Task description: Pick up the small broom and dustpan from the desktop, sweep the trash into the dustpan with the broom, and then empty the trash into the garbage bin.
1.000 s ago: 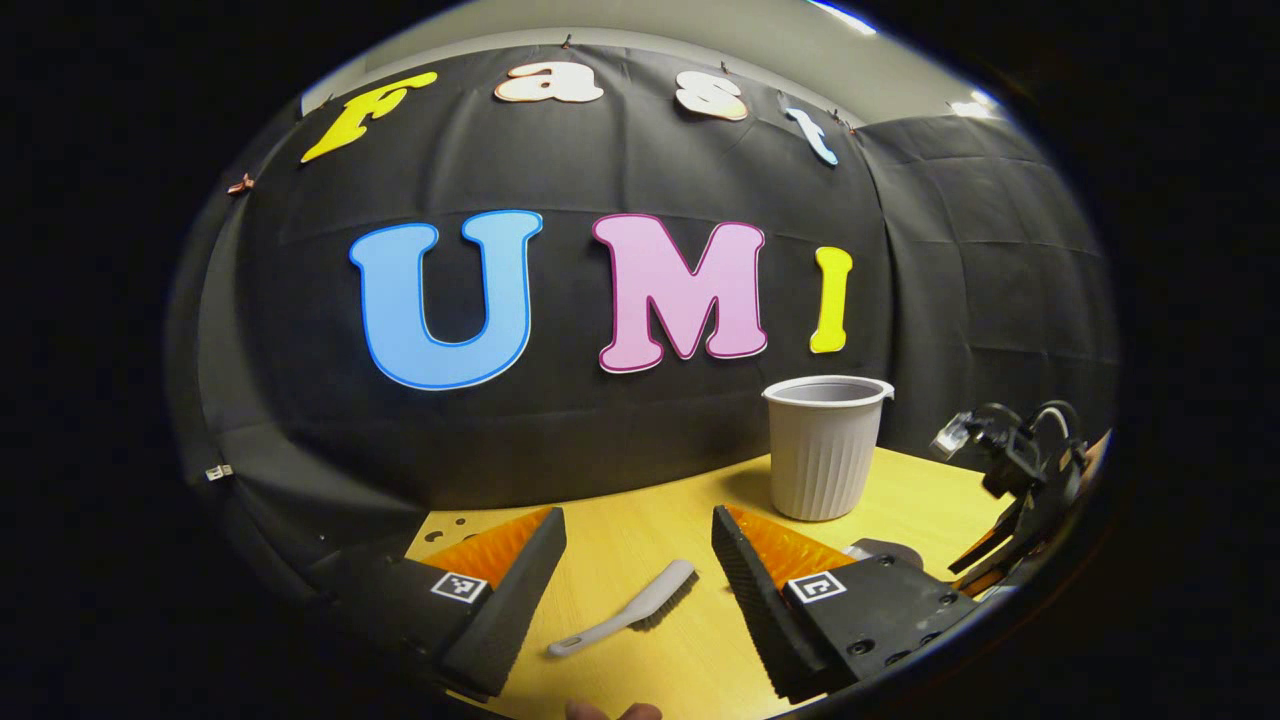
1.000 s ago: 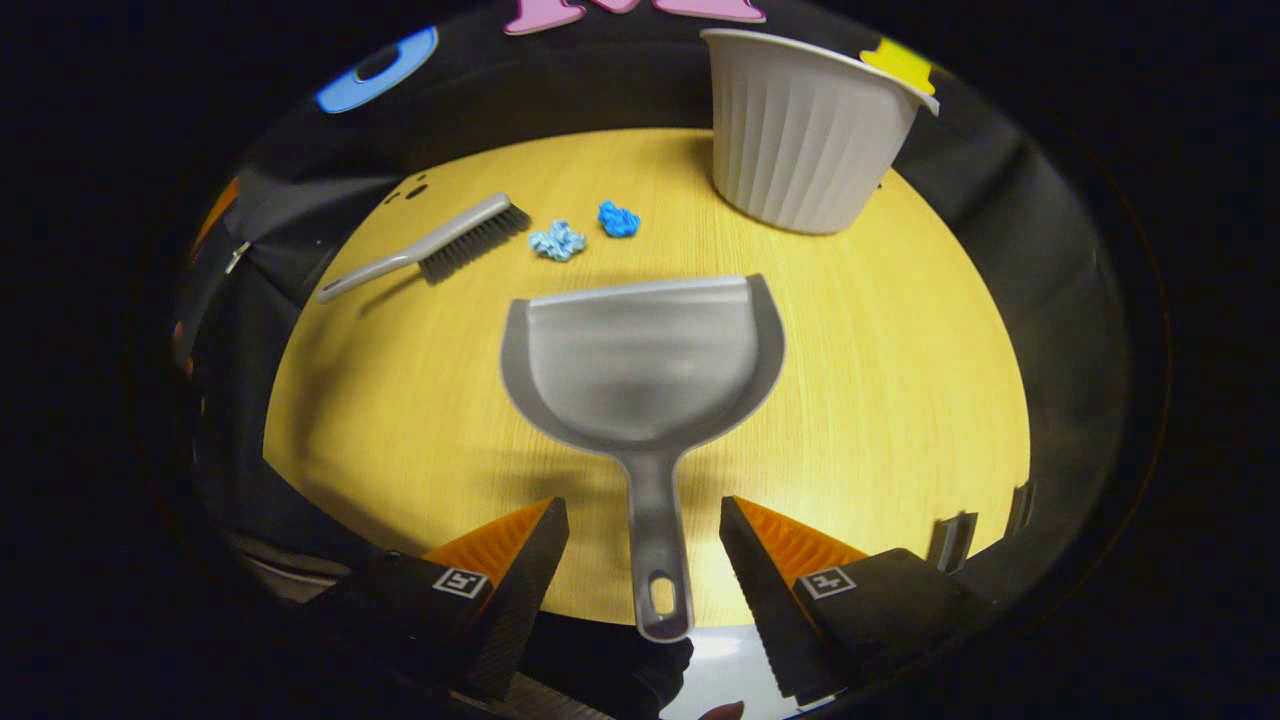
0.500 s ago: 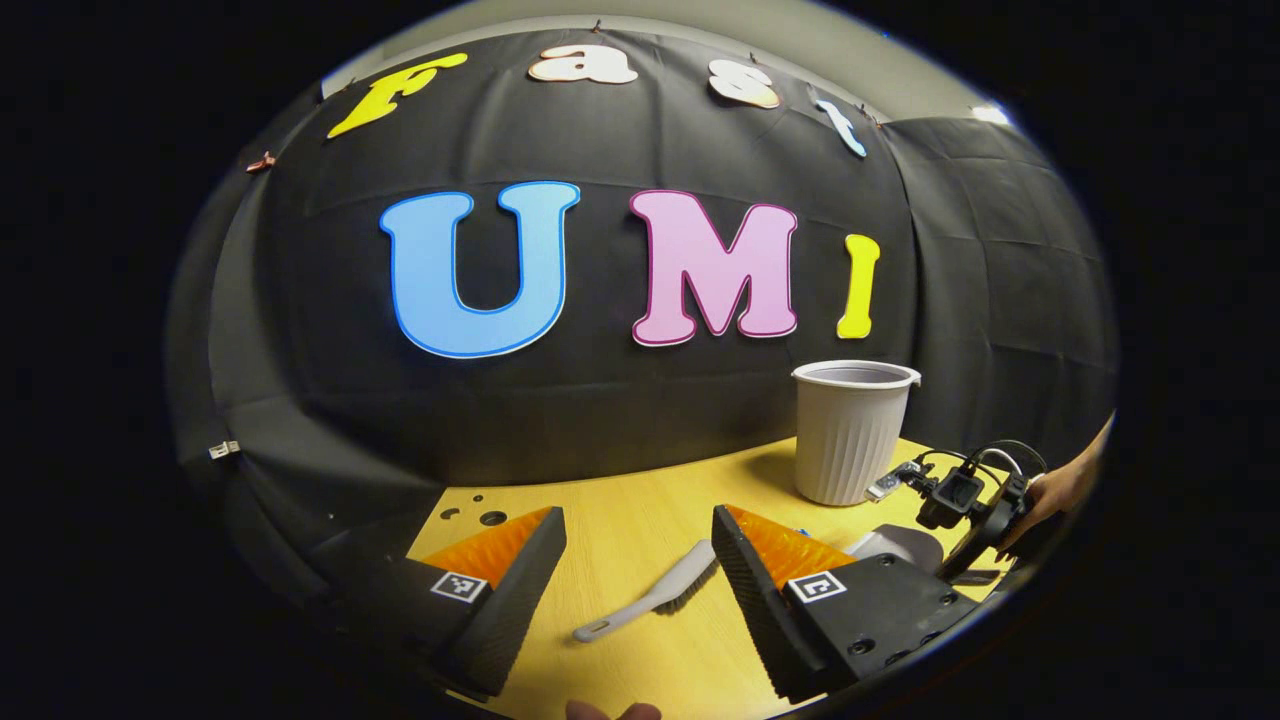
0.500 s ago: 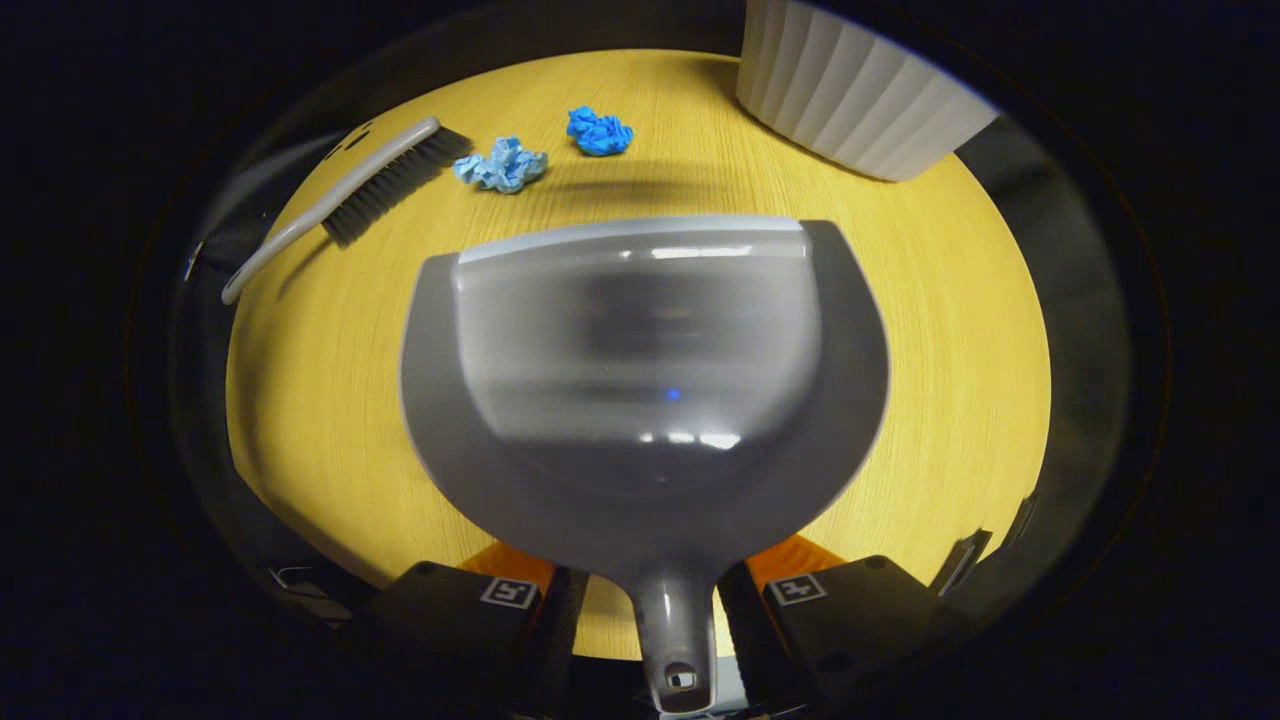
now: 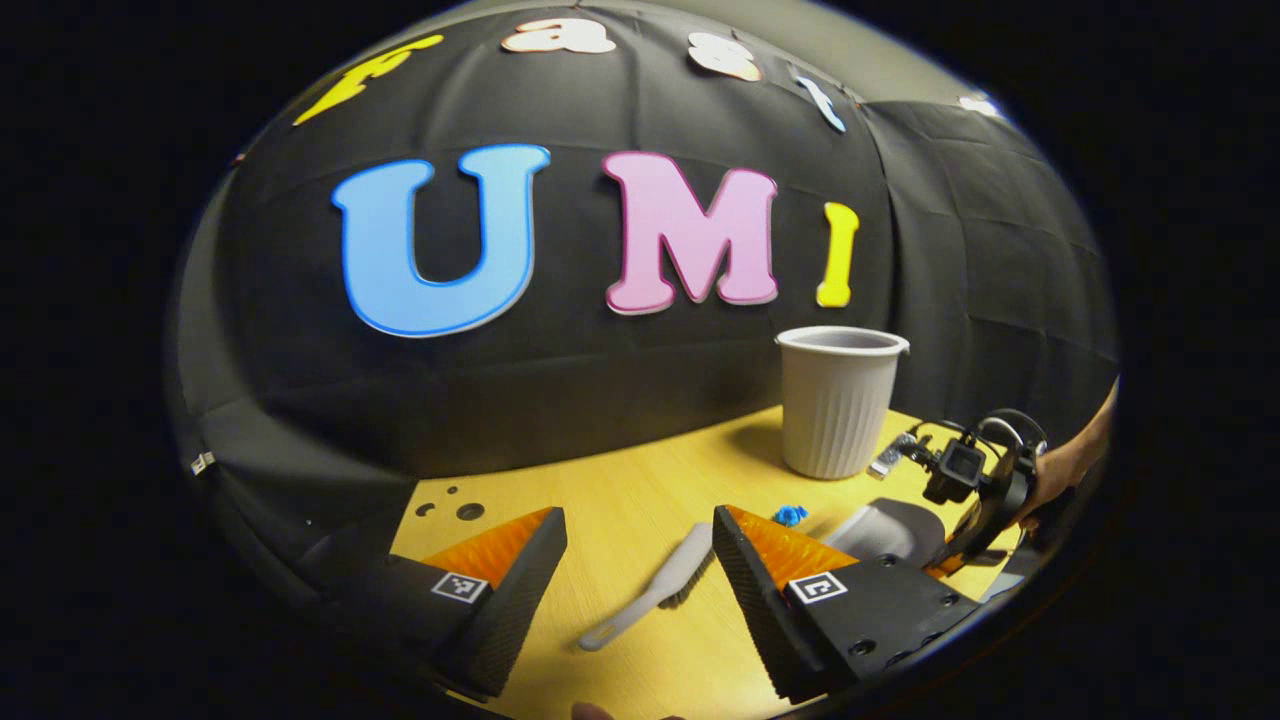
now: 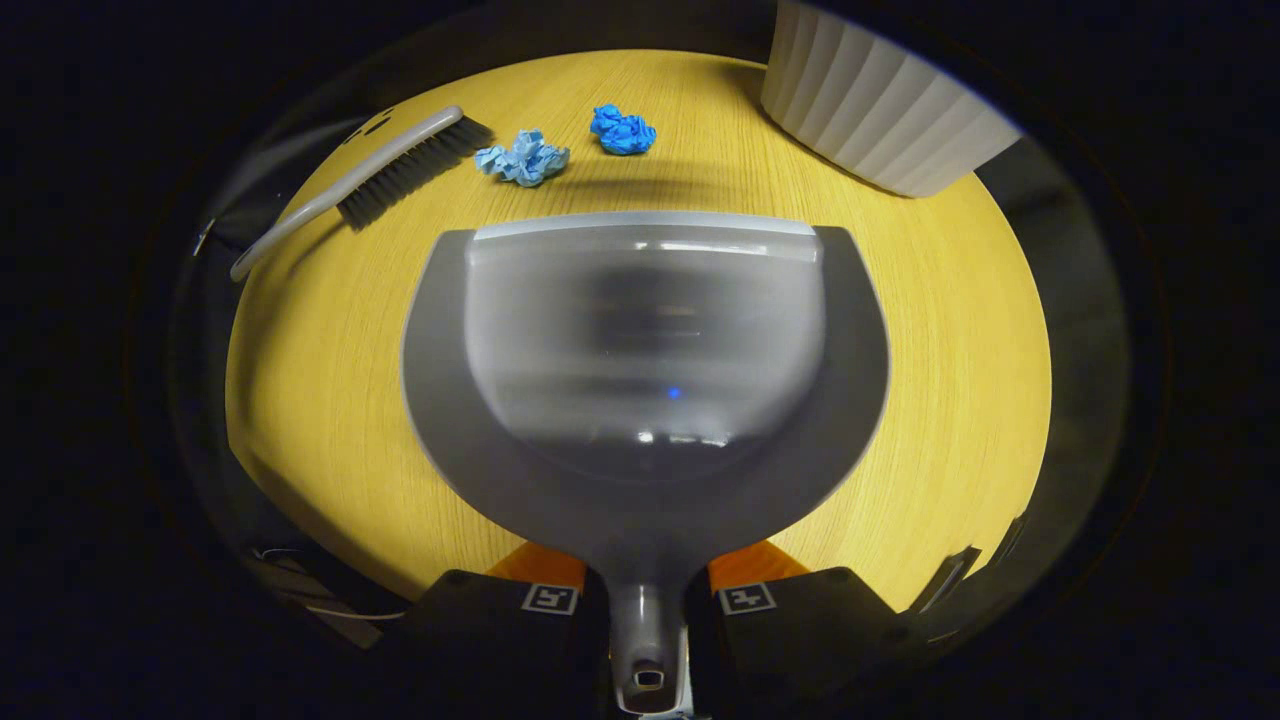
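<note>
Right gripper view: right claw (image 6: 647,600) clamps dustpan (image 6: 645,380) handle.

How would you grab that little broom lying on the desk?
Judging by its pose, grip the broom by its thin bare handle, coming down from above with the open left gripper. It lies flat, bristles at the far end, handle end pointing toward that gripper.

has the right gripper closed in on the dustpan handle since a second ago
Yes. The right gripper has come forward along the dustpan and its fingers now clamp the handle; the garbage bin and broom loom nearer on the desktop.
</note>
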A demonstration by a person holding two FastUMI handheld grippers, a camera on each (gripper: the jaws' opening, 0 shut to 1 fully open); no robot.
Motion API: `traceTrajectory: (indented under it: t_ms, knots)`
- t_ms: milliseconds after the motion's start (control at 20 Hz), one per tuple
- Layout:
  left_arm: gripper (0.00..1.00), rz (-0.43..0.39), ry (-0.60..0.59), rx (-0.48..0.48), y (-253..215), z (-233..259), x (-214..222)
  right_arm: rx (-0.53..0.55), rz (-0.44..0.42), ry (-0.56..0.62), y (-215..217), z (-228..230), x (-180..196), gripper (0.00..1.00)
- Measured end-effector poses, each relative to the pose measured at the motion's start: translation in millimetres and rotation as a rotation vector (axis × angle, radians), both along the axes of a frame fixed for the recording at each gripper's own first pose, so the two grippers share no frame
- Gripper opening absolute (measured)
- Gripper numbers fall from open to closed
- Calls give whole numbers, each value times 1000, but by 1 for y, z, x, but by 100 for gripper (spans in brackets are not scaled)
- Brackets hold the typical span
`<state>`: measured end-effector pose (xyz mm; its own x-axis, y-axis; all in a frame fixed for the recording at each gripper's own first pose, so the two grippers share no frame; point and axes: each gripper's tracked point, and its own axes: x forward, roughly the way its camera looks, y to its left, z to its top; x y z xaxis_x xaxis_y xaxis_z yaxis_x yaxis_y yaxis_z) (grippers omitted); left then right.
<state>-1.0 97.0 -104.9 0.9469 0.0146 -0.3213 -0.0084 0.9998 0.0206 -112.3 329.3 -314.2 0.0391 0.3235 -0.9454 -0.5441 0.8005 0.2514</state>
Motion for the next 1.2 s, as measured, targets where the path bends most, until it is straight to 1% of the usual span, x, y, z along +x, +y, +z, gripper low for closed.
traceTrajectory:
  t_ms: [50,150,200,300,450,600,700,750,800,850,900,950,1000,1150,1200]
  knots:
    - [93,-44,74,-8,-3,-16,4,-11,0,13,0,-2,-2,35]
    - [93,-136,272,-26,-6,-59,11,-17,6,20,1,-2,-1,35]
    - [94,-189,371,-29,-9,-84,12,-15,6,19,2,-3,0,34]
    - [93,-275,537,-15,-4,-126,12,-8,13,11,4,-4,0,34]
    - [90,-306,732,2,8,-174,22,3,28,9,4,-4,0,34]
    - [87,-342,876,92,18,-212,29,6,43,12,4,-4,1,34]
    - [86,-353,946,96,14,-232,31,7,45,14,5,-4,1,34]
    - [86,-345,966,105,16,-239,35,7,46,16,5,-5,1,34]
    - [83,-346,993,112,18,-246,36,7,47,19,6,-5,1,34]
    - [82,-358,985,109,15,-244,41,6,49,20,6,-6,1,34]
    - [80,-367,994,127,16,-246,43,5,50,25,6,-6,1,34]
    - [77,-386,1021,125,11,-247,40,5,50,26,5,-5,2,34]
    - [64,-398,1031,135,10,-245,39,4,52,29,6,-5,2,34]
    - [33,-414,1047,163,6,-246,39,1,53,36,6,-5,1,34]
    - [32,-420,1052,166,6,-247,37,-1,53,39,5,-5,2,34]
